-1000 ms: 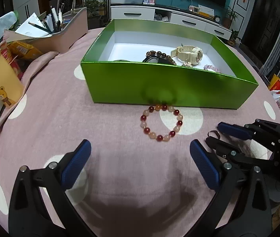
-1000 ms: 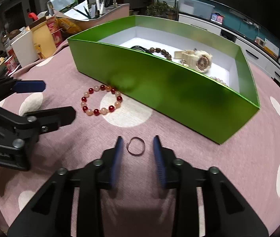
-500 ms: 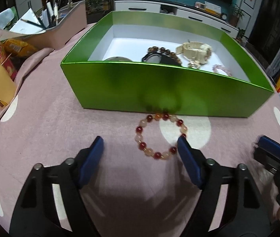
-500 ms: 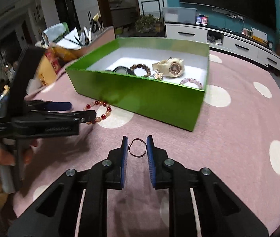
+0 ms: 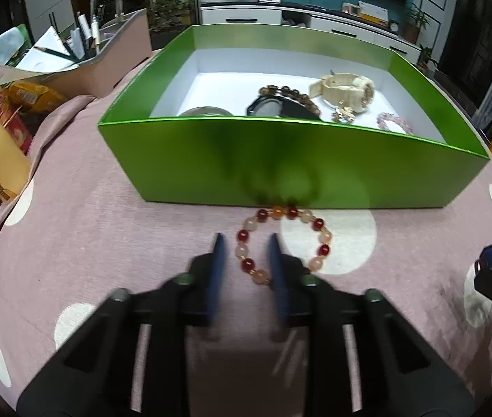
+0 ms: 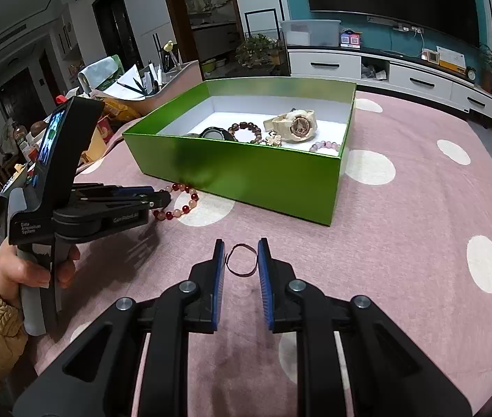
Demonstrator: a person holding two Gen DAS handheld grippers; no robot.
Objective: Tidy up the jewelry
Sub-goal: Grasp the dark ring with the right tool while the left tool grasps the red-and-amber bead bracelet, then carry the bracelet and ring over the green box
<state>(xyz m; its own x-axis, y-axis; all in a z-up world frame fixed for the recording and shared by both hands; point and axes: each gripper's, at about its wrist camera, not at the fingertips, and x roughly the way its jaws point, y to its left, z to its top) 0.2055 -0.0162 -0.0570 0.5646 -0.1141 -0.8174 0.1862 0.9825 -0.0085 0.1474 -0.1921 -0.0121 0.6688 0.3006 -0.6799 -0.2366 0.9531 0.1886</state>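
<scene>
left tool (image 5: 244,255): narrowed, fingers straddling near-left arc of beaded bracelet (image 5: 284,245), not clamped
right tool (image 6: 241,260): narrow gap, thin ring (image 6: 242,260) between pads, contact unclear
bracelet: on counter (image 6: 402,243), touching green box (image 5: 280,163) front wall, just ahead
box contents: watch (image 6: 292,125), bracelets

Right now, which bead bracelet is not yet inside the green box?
The red-and-peach bead bracelet: it lies on the cloth before the green box, while the brown and pink ones lie inside.
</scene>
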